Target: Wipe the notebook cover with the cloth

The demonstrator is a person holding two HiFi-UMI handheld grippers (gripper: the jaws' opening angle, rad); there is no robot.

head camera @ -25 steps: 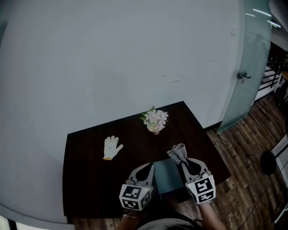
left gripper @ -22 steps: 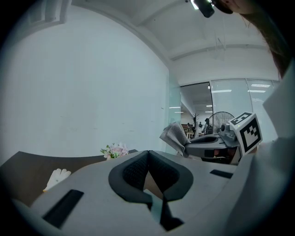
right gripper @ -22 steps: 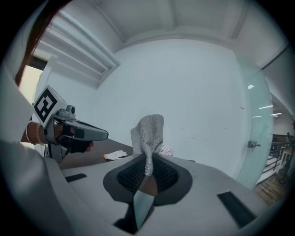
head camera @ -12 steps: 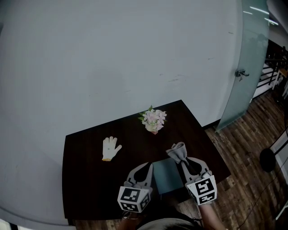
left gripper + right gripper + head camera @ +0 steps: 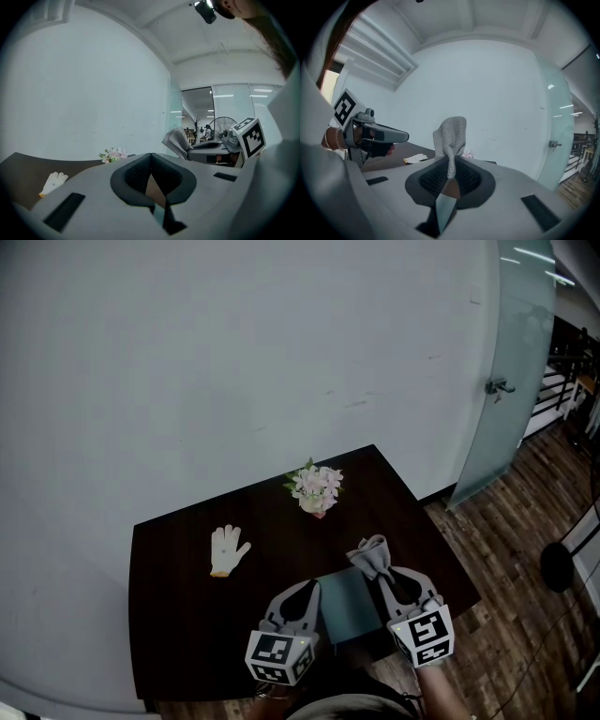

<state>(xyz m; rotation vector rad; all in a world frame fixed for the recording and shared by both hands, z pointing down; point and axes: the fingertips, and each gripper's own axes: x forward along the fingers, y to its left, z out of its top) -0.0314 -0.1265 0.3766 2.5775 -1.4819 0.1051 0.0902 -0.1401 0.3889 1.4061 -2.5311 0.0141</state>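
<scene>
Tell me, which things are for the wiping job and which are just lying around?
For the job:
cloth, pinched in the right claw
notebook

Just lying around:
glove
flowers
</scene>
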